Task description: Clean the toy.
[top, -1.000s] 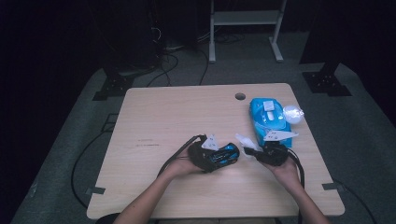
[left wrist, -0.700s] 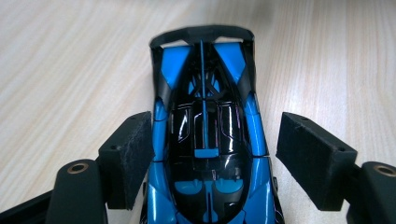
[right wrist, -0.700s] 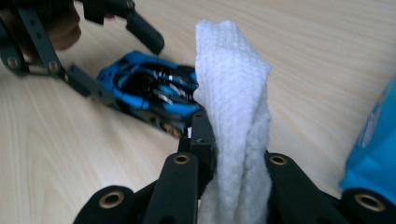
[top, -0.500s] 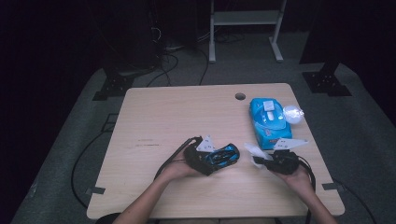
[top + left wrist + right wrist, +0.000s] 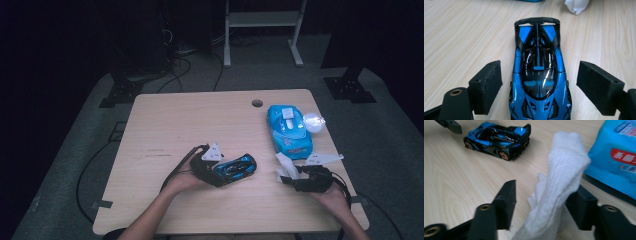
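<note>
Close the spread left hand-held gripper (image 5: 537, 100) squarely on the toy car (image 5: 539, 75) before bringing over the white wipe (image 5: 559, 195), draped loose in the spread right hand-held gripper (image 5: 544, 202).

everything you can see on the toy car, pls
The toy car is a low, glossy blue-and-black sports model, hard plastic or metal by its look, with a black rear wing, dark canopy and gold-coloured wheel hubs. It sits upright on all wheels on the wooden table, near the front edge, left of the blue wipes pack. The left gripper straddles it, jaws open on either side with a gap to each pad; its nose points toward that gripper.
</note>
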The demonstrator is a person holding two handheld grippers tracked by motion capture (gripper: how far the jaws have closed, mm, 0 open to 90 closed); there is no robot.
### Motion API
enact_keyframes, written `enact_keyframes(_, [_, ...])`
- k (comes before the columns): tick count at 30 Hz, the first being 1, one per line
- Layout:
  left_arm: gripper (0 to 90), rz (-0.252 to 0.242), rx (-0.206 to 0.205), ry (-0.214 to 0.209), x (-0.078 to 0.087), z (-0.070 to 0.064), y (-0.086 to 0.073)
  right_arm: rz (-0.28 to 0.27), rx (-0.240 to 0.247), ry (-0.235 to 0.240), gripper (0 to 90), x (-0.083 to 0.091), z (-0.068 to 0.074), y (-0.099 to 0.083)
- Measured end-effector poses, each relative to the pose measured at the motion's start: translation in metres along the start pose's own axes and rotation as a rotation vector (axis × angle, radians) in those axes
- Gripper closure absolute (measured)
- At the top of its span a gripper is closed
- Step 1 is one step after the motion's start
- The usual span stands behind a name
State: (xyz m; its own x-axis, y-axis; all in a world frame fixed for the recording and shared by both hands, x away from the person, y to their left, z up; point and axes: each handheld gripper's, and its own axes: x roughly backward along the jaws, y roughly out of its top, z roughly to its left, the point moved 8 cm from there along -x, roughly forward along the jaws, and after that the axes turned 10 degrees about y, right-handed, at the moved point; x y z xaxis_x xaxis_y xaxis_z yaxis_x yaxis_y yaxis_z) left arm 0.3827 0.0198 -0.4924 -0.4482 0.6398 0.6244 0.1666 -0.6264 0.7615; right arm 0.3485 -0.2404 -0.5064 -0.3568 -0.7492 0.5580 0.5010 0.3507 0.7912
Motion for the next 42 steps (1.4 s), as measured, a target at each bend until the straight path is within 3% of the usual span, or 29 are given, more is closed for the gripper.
enact_keyframes(4, [19.1,-0.004,-0.002,0.007,0.003,0.002,-0.001,-0.017,0.016,-0.012,32.1,0.006,0.001,0.0])
enact_keyframes(19, [18.5,-0.018,0.013,0.025,0.015,0.008,-0.005,-0.061,0.053,-0.042,32.3,0.026,0.003,0.002])
enact_keyframes(27, [17.3,-0.039,0.03,0.048,0.029,0.016,-0.012,-0.088,0.036,-0.036,32.3,0.039,0.005,-0.004])
enact_keyframes(42, [16.9,-0.039,0.056,0.122,0.06,0.03,-0.04,-0.155,0.014,-0.029,32.4,0.061,0.01,-0.009])
